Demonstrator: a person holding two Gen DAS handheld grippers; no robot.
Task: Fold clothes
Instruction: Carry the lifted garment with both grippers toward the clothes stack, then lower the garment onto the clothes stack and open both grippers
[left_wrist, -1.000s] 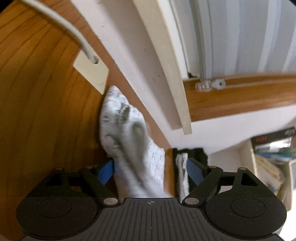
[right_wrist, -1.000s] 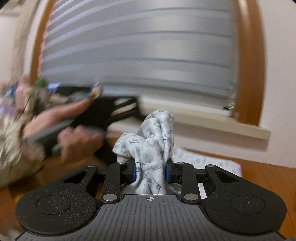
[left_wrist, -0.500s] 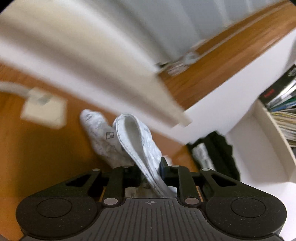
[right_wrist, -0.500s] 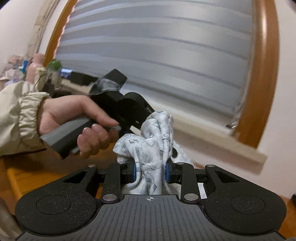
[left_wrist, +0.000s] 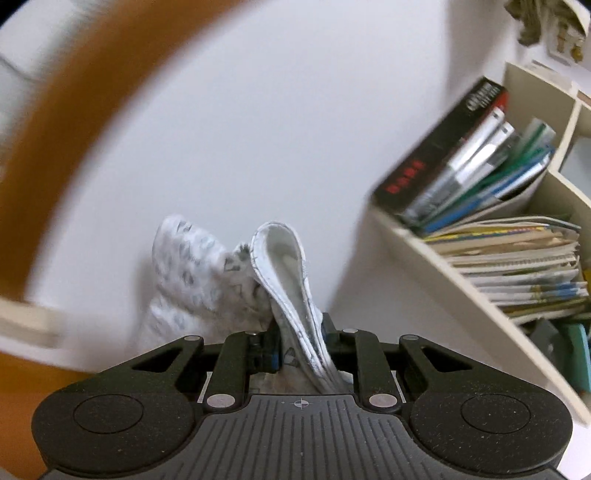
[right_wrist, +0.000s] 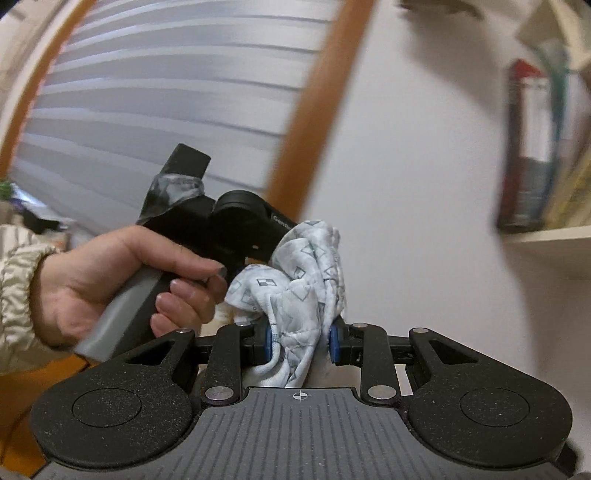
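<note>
The left gripper (left_wrist: 297, 349) pinches a looped hem of the patterned garment (left_wrist: 207, 280); the right gripper (right_wrist: 301, 341) clamps a bunched wad of it. Both jaws press on cloth, probably to lift and spread it for folding

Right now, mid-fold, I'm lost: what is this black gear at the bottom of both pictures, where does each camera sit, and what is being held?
No robot here: a person carries a hand-held gripper in each hand, and each one has a camera looking forward along its two fingers. The black shape at the bottom of each picture is that gripper's own body.

In the left view, the left gripper is shut on a white patterned cloth. Beyond it are a white wall and a bookshelf; everything is blurred.

In the right view, the right gripper is shut on another bunch of the cloth. To its left you see the person's hand gripping the left tool's handle, with a window blind behind. No table surface shows clearly in either picture.
</note>
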